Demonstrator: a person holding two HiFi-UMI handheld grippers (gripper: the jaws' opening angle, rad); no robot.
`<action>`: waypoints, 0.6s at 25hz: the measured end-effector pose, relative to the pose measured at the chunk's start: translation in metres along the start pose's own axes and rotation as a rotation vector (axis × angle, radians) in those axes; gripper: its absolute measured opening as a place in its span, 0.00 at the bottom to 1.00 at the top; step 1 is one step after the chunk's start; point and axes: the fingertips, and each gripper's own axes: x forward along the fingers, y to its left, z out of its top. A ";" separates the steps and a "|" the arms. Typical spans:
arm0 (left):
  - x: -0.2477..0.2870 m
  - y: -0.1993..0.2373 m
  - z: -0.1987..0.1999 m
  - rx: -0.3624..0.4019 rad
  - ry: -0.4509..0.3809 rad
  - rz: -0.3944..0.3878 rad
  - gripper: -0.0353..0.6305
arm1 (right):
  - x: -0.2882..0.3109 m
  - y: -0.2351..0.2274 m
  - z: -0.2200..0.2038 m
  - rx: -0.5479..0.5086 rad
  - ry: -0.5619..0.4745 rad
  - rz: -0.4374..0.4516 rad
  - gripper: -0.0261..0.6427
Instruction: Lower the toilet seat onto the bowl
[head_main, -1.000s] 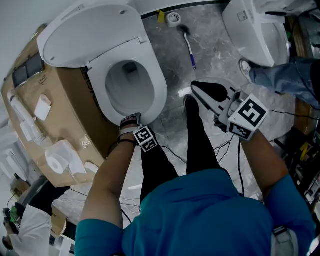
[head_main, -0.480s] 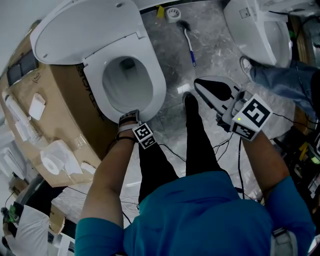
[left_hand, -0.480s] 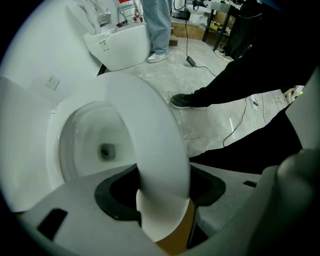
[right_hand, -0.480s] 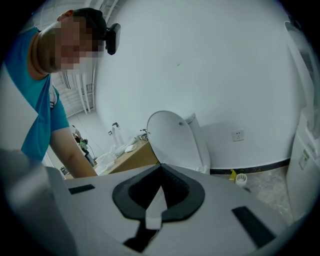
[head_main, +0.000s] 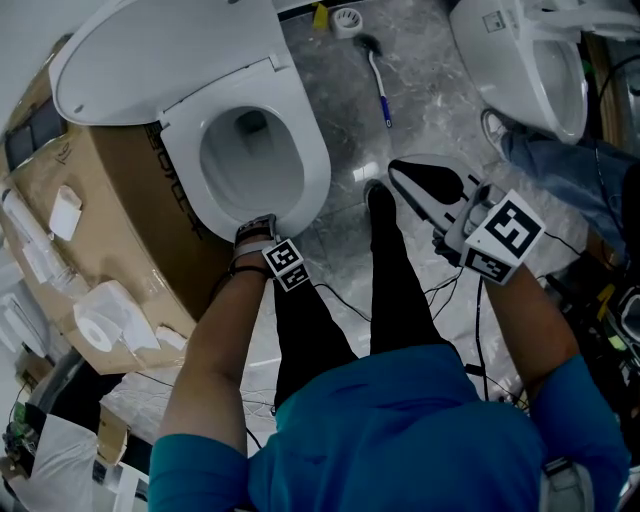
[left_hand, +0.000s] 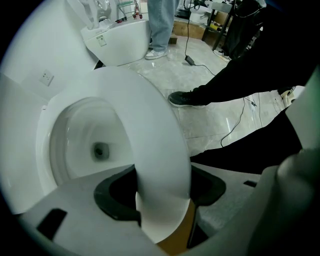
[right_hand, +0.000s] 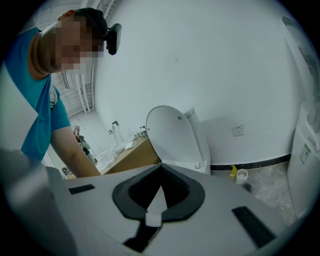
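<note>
Since 1.0 s ago: the left gripper (head_main: 257, 232) stays at the front edge of the toilet seat (head_main: 318, 170). The right gripper (head_main: 395, 170) has barely shifted. The toilet sits slightly higher and further left in the head view.
Cardboard box (head_main: 110, 210): just beside the toilet on its left, with a paper roll (head_main: 98, 325) on top, clear of the seat's path.
Lid (head_main: 150, 50): standing up behind the seat, at the hinge end.
Seat position: lying low over the bowl (head_main: 250, 160), its long axis running from the hinge by the lid to the front edge nearest the person. I cannot tell whether it is fully settled.
Left jaws: closed on the seat's front edge, the white ring running out between them.
Key relation: the hinge lies straight ahead of the left jaws, so I judge any remaining travel to be straight down.
Leg and shoe (head_main: 380, 205): between the 2 grippers, beside the bowl, not under the seat.
Right jaws: drawn to a thin slit, holding nothing, well apart from the seat.
Further right: a toilet brush (head_main: 378, 80) on the floor and a 2nd toilet (head_main: 510, 50), both out of the way.
</note>
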 end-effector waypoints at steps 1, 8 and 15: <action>0.002 0.000 0.000 -0.001 0.004 -0.001 0.44 | 0.000 -0.001 -0.001 0.002 0.001 0.000 0.02; 0.015 0.000 0.000 -0.001 0.023 -0.009 0.44 | 0.002 -0.003 -0.012 0.007 0.007 0.004 0.02; 0.025 0.000 -0.002 0.000 0.046 -0.015 0.44 | 0.001 -0.003 -0.021 0.012 0.010 0.002 0.02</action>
